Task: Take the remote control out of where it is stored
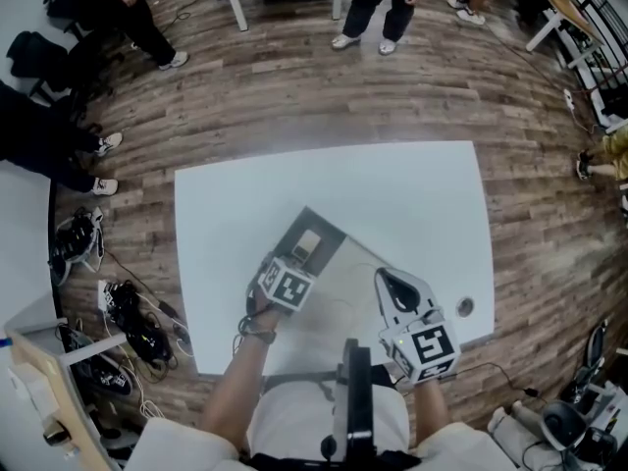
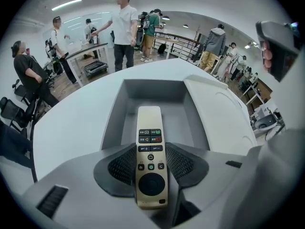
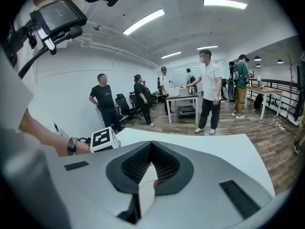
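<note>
A cream remote control (image 2: 149, 123) with dark buttons lies lengthways in an open grey box (image 2: 152, 87) on the white table (image 1: 392, 194). My left gripper (image 2: 151, 151) is shut on the remote's near end, one ribbed pad against each long side. From the head view the remote (image 1: 307, 245) shows inside the box (image 1: 332, 235), with the left gripper (image 1: 297, 263) right at it. The box lid (image 2: 219, 113) lies open to the right. My right gripper (image 1: 388, 281) hovers beside the lid, to the right of the box. Its jaws (image 3: 151, 149) are shut and hold nothing.
A small round object (image 1: 465, 307) rests near the table's front right corner. Several people stand on the wooden floor beyond the far edge and at the left. Cables and gear (image 1: 132, 322) lie on the floor by the left side.
</note>
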Tool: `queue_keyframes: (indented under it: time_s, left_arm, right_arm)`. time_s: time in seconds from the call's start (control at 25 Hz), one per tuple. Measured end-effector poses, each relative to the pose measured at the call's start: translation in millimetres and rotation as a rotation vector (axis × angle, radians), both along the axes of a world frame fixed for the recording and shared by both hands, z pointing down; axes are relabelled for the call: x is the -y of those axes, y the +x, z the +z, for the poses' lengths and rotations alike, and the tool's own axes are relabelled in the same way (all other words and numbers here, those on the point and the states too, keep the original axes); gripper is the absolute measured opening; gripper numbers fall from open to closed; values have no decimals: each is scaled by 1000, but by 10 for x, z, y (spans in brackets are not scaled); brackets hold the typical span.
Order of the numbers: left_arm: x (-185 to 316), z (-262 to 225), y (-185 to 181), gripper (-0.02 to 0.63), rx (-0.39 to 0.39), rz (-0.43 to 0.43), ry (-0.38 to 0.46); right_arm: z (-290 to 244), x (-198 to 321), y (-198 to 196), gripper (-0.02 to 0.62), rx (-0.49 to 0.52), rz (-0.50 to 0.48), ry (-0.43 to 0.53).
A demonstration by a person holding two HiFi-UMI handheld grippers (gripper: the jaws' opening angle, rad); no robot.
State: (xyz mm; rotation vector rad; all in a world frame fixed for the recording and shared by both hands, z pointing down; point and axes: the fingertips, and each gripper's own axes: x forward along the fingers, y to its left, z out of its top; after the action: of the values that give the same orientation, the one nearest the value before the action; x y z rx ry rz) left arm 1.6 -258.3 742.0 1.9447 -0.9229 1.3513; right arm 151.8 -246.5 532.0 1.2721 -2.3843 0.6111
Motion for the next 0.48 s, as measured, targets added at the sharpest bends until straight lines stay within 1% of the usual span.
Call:
queue_keyframes:
  time_s: [0.16,0.48]
  left_arm:
    - [23,11,5,178,5,14,14]
    - [12,0,-22,179,-23,-1,36]
  right_arm:
    - [17,-2,-35,-2,14,-15,12]
    - [-44,-27,-41,-2,0,-1,13]
